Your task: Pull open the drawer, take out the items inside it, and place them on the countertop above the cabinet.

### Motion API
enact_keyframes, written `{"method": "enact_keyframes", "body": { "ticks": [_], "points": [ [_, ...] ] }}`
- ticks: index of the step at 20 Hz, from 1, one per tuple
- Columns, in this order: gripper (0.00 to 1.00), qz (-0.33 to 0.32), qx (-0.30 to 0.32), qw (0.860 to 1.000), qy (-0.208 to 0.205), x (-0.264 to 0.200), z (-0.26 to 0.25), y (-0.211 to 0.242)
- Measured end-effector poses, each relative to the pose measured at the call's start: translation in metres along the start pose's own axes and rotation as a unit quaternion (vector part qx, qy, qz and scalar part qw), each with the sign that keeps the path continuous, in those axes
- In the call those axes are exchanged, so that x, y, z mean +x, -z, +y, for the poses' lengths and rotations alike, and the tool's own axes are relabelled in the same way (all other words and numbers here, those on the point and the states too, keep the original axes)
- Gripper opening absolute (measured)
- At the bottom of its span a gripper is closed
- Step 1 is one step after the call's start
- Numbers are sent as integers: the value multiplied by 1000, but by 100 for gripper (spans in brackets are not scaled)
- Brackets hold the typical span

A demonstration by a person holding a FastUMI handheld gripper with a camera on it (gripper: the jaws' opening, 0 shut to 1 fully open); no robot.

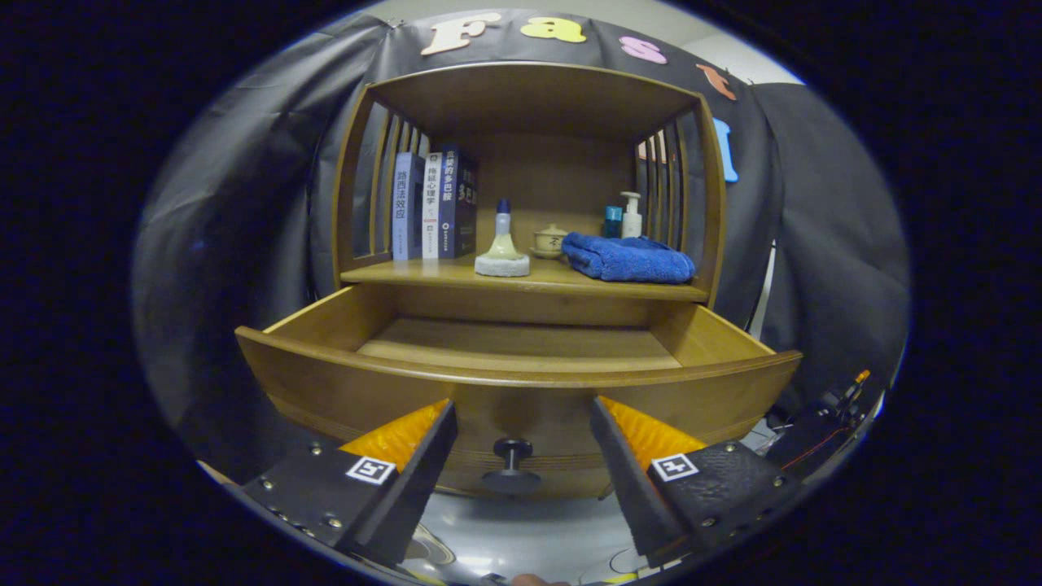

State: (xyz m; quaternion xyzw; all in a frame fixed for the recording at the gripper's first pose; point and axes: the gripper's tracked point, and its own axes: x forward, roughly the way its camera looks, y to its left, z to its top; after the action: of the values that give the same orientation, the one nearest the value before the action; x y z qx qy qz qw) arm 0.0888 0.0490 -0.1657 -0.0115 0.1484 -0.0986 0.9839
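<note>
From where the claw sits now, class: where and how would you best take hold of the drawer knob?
Grip the knob by its narrow stem behind the round cap, coming straight from the front. It juts from the drawer front between the open claw fingers.

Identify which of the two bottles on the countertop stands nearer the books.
The blue-capped bottle on the pale round base, left of the blue towel; the white pump bottle stands behind the towel.

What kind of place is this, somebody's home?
Likely a mock-up home corner in a cloth-walled booth: a wooden cabinet with its drawer open, books, a blue towel. The open claw flanks the knob.
</note>
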Motion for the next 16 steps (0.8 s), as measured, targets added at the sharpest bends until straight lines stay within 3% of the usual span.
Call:
{"method": "enact_keyframes", "body": {
  "ticks": [16],
  "points": [
    [98,-16,7,1000,3,15,2,-16]
  ]
}}
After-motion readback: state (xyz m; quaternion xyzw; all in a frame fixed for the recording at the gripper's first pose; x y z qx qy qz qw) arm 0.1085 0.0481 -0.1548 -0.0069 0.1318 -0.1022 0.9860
